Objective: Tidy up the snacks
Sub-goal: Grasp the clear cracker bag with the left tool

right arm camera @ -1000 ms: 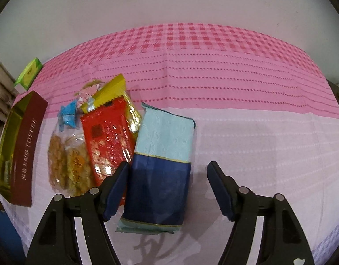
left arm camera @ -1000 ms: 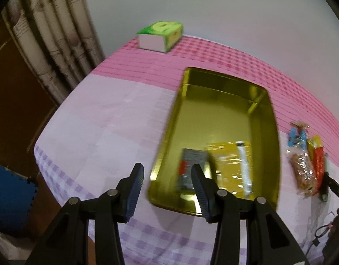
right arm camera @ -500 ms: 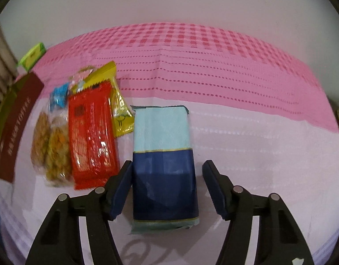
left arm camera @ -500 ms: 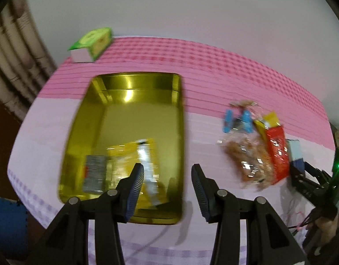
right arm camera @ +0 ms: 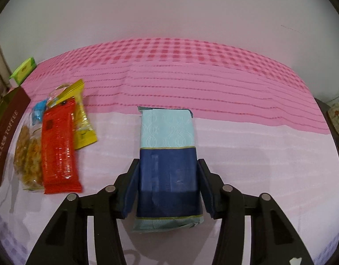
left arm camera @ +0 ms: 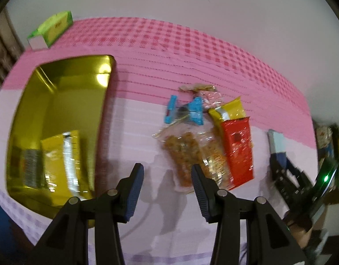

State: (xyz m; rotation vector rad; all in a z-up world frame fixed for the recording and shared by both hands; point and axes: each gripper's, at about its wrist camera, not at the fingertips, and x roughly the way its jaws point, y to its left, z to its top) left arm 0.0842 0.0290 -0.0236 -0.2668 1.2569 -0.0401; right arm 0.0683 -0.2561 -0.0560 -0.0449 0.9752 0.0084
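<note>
The right claw (right arm camera: 168, 185) has just been closing and now pinches the blue packet (right arm camera: 168, 161), which lies on the near tablecloth (right arm camera: 257, 154). Lift it level, clear of the red packet (right arm camera: 58, 148), toward the gold tin (left arm camera: 58, 101) far left. The left claw (left arm camera: 167, 185) hangs half-open, empty.

I am looking at a table under a pink cloth (right arm camera: 235, 92), checked at the far edge, striped in the middle and pale near me. Lying directly on it are a gold tin (left arm camera: 21, 110), a green box (left arm camera: 52, 27) at the far left corner, and a loose pile: a clear bag of fried snacks (left arm camera: 187, 152), a red packet (right arm camera: 57, 148), a yellow packet (right arm camera: 83, 119) and a blue-wrapped sweet (left arm camera: 194, 110). Apart to their right a blue two-tone pack (right arm camera: 167, 137) is lying flat.
</note>
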